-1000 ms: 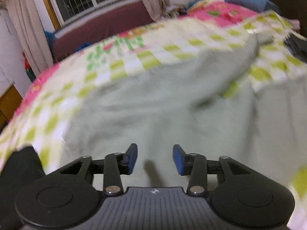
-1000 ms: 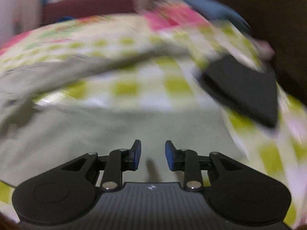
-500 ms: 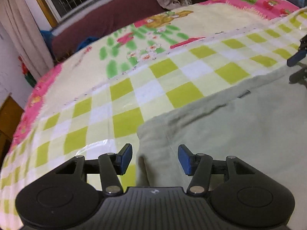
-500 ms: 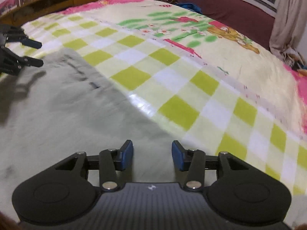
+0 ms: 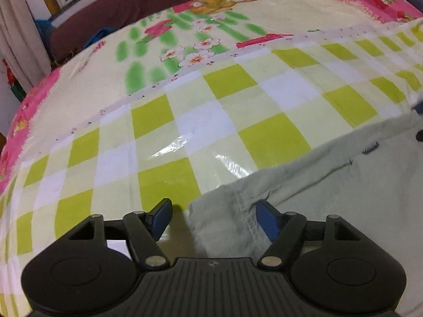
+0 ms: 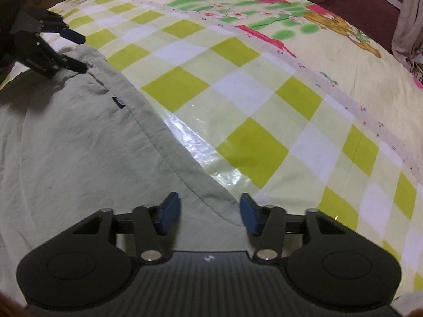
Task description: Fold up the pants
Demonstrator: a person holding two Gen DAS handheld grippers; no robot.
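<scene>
Pale green pants (image 5: 343, 198) lie flat on the bed, spreading right in the left wrist view and left in the right wrist view (image 6: 66, 145). My left gripper (image 5: 214, 218) is down at a hemmed corner of the pants. Its jaws are opening, with the corner between the blue pads and not pressed. In the right wrist view that left gripper (image 6: 79, 51) straddles the far corner. My right gripper (image 6: 210, 216) sits over the pants' stitched edge. Its jaws are closing, with the cloth edge lying between pads that stand apart.
A glossy checked green, white and yellow sheet (image 5: 211, 121) covers the bed, with a flowered blanket (image 5: 201, 39) behind it. A maroon sofa (image 5: 132, 5) and a curtain (image 5: 15, 39) stand beyond the bed.
Both grippers swept from over the middle of the pants out to its edge by the checked sheet. The left jaws stand wider than before, and the right view has rolled.
</scene>
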